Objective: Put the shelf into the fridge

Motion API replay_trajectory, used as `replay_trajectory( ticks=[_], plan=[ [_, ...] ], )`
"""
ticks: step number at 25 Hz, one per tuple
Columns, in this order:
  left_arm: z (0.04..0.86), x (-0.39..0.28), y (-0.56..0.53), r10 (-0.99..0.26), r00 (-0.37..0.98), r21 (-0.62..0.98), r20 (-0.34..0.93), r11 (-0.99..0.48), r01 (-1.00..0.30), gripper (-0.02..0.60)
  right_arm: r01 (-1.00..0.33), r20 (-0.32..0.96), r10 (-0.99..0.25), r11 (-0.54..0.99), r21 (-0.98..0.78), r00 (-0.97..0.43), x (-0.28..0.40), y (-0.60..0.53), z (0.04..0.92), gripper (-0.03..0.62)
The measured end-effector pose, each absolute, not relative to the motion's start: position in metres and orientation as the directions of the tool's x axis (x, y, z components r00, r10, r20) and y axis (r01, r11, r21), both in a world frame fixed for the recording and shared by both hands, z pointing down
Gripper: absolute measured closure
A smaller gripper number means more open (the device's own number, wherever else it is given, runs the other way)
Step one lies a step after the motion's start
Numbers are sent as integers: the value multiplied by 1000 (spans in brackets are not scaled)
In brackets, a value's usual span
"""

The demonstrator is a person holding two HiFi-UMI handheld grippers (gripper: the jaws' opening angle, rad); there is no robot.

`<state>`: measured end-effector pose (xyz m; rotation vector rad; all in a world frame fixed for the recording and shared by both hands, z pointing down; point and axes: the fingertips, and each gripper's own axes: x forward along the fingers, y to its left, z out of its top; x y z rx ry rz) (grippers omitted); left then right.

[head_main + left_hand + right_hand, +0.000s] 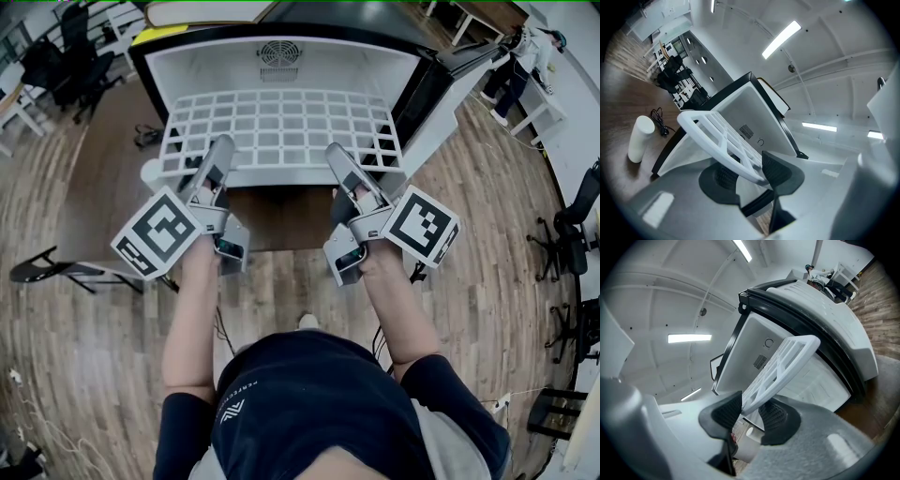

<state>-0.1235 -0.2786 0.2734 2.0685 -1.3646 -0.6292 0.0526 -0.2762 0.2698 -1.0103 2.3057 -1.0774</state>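
Head view: with the white shelf (281, 127) partway inside the open fridge (375, 70), its near edge clamped in the left gripper (220, 150) and the right gripper (337, 155), keep it level and push evenly toward the upper frame, letting neither corner jam.

Bright, even light is cast by ceiling strip lights (782, 39). Straight lines are bent toward the edges, and corners are darkened in both gripper views.
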Motion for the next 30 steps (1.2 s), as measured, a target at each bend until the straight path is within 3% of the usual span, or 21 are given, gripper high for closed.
replay_trajectory(
  ticks=[30],
  plan=[
    [265, -125, -309, -923, 375, 691, -90, -328, -643, 419, -471, -38, -766, 432, -769, -641, 50, -307, 262, 474]
  ],
)
